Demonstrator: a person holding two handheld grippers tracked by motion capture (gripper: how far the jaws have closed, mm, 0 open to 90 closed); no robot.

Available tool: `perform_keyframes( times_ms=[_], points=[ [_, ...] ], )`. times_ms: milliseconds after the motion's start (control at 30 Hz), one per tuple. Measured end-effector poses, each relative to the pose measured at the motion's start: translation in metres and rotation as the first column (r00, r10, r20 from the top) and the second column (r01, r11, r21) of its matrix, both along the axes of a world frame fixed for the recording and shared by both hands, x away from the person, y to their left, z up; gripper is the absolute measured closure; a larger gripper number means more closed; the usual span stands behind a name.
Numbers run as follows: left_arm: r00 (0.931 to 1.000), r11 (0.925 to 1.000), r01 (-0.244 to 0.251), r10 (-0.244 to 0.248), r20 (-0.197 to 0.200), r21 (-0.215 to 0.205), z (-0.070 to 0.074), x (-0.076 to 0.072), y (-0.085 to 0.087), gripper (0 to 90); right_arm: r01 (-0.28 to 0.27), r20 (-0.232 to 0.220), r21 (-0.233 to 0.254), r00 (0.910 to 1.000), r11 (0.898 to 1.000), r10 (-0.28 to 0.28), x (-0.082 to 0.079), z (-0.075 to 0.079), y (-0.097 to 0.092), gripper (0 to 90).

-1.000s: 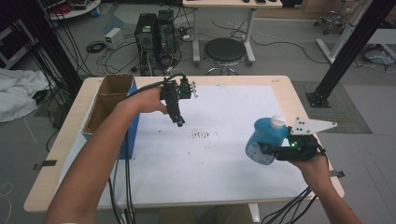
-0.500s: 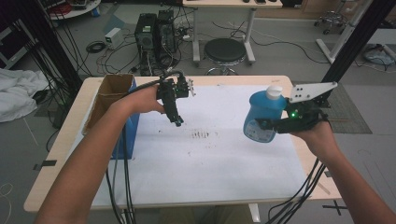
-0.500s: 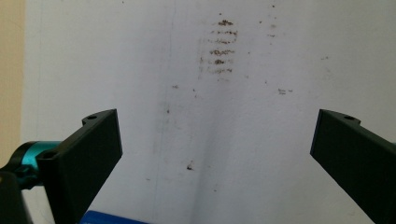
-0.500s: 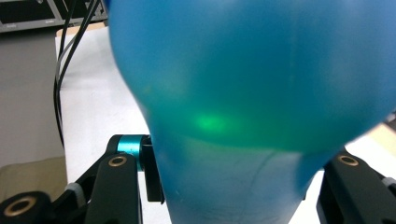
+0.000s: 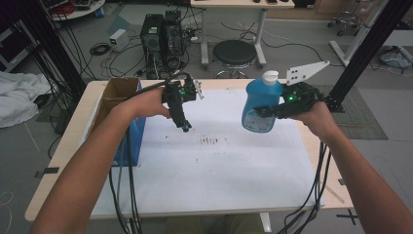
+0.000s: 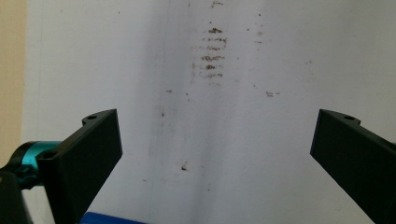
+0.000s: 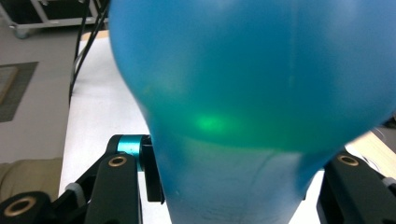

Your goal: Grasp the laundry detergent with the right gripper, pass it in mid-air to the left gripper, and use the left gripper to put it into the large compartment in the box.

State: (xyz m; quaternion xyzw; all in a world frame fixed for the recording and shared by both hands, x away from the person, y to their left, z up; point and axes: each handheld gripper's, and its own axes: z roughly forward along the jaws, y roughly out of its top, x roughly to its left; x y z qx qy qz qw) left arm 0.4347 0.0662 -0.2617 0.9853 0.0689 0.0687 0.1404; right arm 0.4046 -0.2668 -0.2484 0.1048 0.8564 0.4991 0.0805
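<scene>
Light wooden table, top mostly covered by a large white sheet lying flat on it. Sheet has a patch of small dark smudges near its middle, same marks in left gripper view. Open cardboard box with blue side stands at table's left edge, just beside the sheet

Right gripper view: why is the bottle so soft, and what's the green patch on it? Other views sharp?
Right gripper view: the blue bottle sits too close to the lens, so it is out of focus; the green patch looks like a reflected light. Left gripper view: jaws and brown marks on the white sheet fairly sharp. High view: evenly lit, mildly soft.
</scene>
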Motion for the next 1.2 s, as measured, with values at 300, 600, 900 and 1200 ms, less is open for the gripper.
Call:
perform_keyframes(
  times_ms=[300,600,900,1200],
  points=[
    [0.9999,0.9999,0.016,-0.016,-0.006,-0.005,0.003,-0.005,0.0,2.1,-0.094,0.017,0.01,0.9955,0.996,0.093,0.018,-0.014,0.011,45.4],
    [0.999,0.9986,0.036,-0.037,-0.027,-0.038,0.01,-0.011,-0.003,2.1,-0.193,0.026,-0.015,0.9808,0.981,0.194,0.015,-0.03,0.04,45.4],
    [0.9984,0.9977,0.039,-0.041,-0.038,-0.055,0.017,-0.016,-0.001,2.0,-0.212,0.019,-0.001,0.977,0.977,0.212,0.009,-0.05,0.058,45.5],
    [0.9972,0.9966,0.06,-0.062,-0.042,-0.056,0.025,-0.022,-0.005,2.1,-0.243,-0.025,-0.014,0.9699,0.97,0.242,0.006,-0.061,0.079,45.6]
  ],
)
